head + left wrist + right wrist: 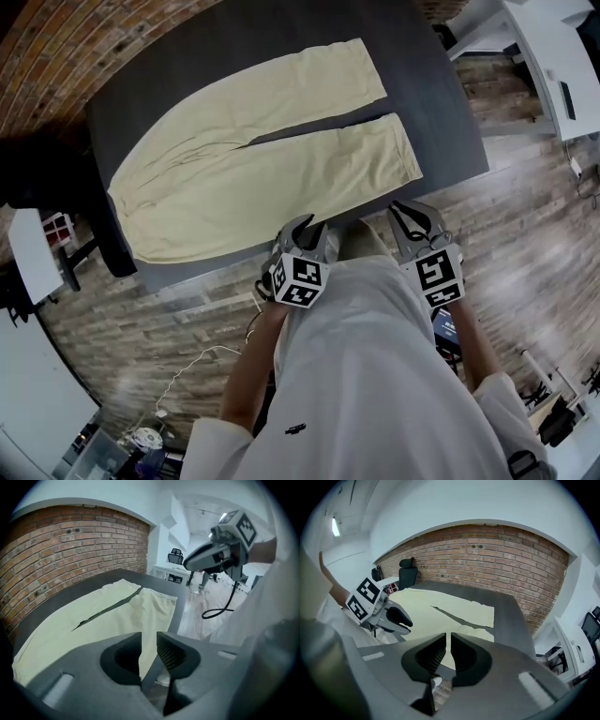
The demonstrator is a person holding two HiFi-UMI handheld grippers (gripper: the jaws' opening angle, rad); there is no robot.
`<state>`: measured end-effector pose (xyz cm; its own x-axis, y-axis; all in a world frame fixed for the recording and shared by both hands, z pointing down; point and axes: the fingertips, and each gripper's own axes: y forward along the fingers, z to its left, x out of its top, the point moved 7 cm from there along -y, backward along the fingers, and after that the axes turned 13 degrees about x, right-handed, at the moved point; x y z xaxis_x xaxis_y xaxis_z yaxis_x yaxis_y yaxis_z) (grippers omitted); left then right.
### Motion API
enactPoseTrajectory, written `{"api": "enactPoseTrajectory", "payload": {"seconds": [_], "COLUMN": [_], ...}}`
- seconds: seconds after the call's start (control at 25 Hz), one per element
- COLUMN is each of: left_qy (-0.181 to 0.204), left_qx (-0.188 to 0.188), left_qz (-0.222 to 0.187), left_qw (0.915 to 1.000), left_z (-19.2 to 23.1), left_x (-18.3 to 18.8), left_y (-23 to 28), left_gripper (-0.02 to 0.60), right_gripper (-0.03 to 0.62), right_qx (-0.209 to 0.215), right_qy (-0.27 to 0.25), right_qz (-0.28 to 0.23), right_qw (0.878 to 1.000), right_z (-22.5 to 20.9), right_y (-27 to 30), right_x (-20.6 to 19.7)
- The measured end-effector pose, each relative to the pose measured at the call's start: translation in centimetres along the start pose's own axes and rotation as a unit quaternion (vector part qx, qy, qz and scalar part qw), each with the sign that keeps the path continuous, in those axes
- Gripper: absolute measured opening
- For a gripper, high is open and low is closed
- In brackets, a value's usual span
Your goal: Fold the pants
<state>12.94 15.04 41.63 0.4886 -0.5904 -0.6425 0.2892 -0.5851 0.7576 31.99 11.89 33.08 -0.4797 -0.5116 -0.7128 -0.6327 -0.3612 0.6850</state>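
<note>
Table (441, 112): dark top carrying the pants (262, 178), which lie flat with legs parted and hems toward the right. Left gripper (302, 232): fingers slightly spread, empty. Right gripper (412, 220): fingers barely apart, empty. Both are short of the table's near edge. Risk: such narrow gaps may pinch one layer only and bunch the cloth.

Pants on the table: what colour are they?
The pants are plain pale yellow; head view shows it best.

Even bright indoor light, soft shadows; fisheye edges black (gripper views).
</note>
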Motion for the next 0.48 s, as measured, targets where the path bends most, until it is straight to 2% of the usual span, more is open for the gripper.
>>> {"api": "enactPoseTrajectory", "payload": {"seconds": [0.36, 0.48], "left_qy": [0.048, 0.079], "left_qx": [-0.020, -0.031], "left_qz": [0.034, 0.056], "left_qw": [0.9981, 0.9948], "left_z": [-1.7, -2.4], "left_x": [-1.6, -2.7], "left_y": [4.5, 6.0], "left_gripper": [0.103, 0.103], "right_gripper": [0.038, 0.037], "right_qx": [0.032, 0.040], "right_qy": [0.019, 0.025], "right_qz": [0.004, 0.008], "right_qw": [0.999, 0.999], "right_z": [-1.0, -1.2], "right_y": [1.9, 2.5], "right_x": [-1.7, -2.2]}}
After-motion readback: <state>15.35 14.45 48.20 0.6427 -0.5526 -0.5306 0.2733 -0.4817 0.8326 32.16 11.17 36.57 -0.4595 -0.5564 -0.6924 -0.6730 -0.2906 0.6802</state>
